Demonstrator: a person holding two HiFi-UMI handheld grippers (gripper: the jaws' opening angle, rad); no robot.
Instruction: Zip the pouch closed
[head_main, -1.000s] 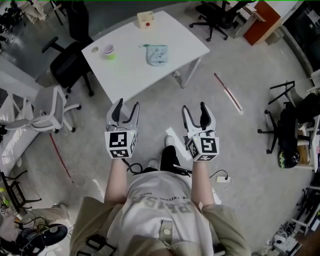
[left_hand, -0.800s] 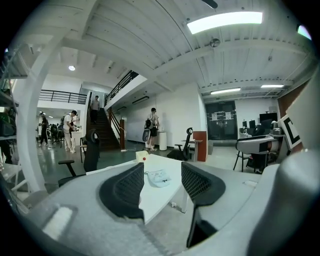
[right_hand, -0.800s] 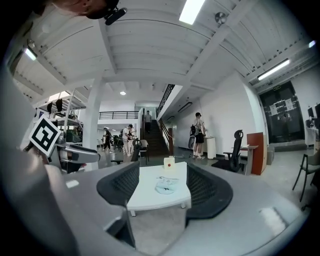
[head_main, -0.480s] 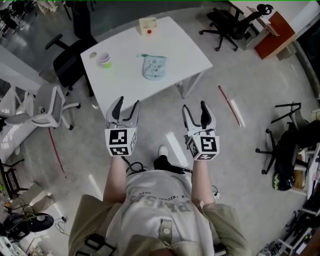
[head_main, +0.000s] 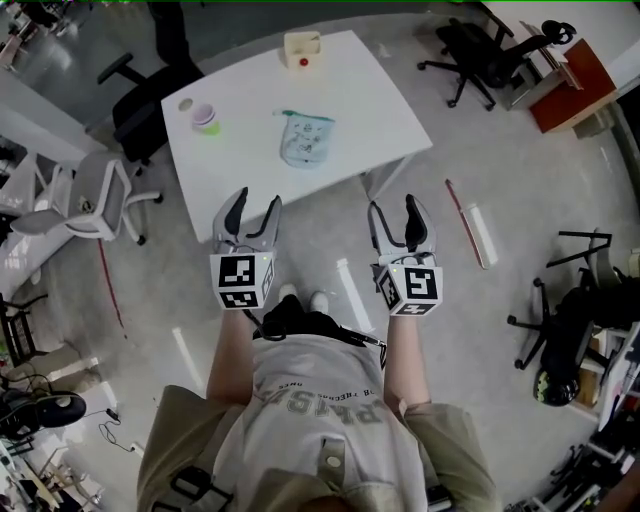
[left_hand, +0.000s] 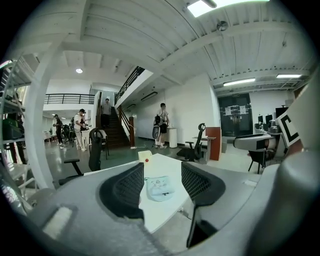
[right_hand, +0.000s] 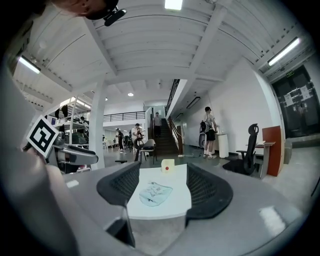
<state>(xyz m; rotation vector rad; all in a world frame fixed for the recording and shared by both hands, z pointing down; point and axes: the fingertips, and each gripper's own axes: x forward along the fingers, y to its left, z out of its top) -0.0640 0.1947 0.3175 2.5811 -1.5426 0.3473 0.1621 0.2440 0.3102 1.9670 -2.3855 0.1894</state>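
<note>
A pale blue pouch lies flat near the middle of a white table; it also shows between the jaws in the left gripper view as the pouch and in the right gripper view as the pouch. My left gripper is open, held in the air short of the table's near edge. My right gripper is open too, level with it. Neither holds anything, and both are well apart from the pouch.
On the table stand a small cream box with a red dot at the far edge and a purple-and-green cup at the left. Office chairs ring the table. A red-and-white stick lies on the floor at right. People stand far off by the stairs.
The table and pouch have drawn nearer and lower in the head view as the person steps toward them. Both grippers stay open and held the same way.
</note>
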